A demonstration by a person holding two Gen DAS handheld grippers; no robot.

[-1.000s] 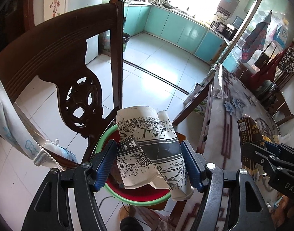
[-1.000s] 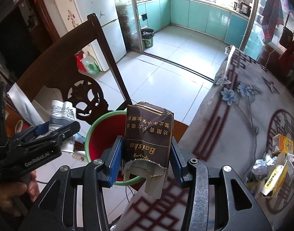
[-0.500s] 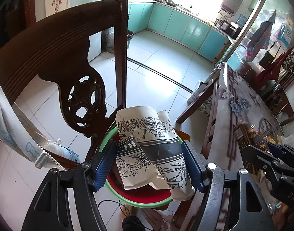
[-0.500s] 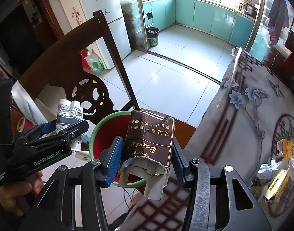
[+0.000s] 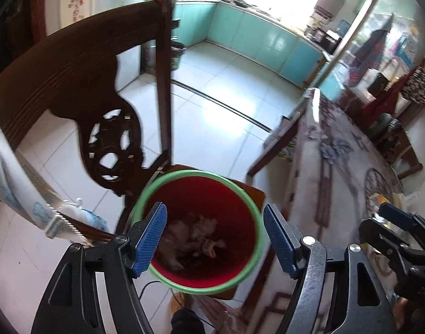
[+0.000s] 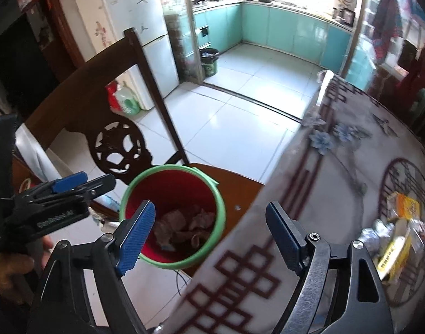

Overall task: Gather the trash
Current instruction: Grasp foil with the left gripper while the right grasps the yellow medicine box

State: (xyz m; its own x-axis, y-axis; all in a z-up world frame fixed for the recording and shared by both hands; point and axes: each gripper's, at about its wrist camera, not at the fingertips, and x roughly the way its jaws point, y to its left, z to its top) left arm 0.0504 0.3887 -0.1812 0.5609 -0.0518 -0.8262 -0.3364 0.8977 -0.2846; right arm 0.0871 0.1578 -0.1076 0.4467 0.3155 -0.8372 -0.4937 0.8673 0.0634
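A red bin with a green rim [image 5: 198, 173] [image 6: 170, 168] stands on a wooden chair seat beside the table. Crumpled trash [image 5: 195, 233] [image 6: 184, 225] lies at its bottom. My left gripper [image 5: 213, 222] hangs over the bin, open and holding nothing. My right gripper [image 6: 209, 217] is above the bin's table-side edge with its jaws opening and nothing between them. Each gripper shows in the other's view: the right one [image 5: 375, 220] at the right edge, the left one [image 6: 98, 179] at the left. More trash [image 6: 398, 222], yellow packets and crumpled wrappers, lies on the table at the right.
The chair's dark carved back [image 5: 73, 69] [image 6: 101, 97] rises just behind and left of the bin. The table with a flowered cloth [image 6: 337, 167] fills the right side. A person's hand [image 6: 9, 264] holds the left gripper. White tiled floor runs to a kitchen beyond.
The patterned paper cups have left my left gripper and the brown packet has left my right one. Both sets of jaws now stand wider over the bin.
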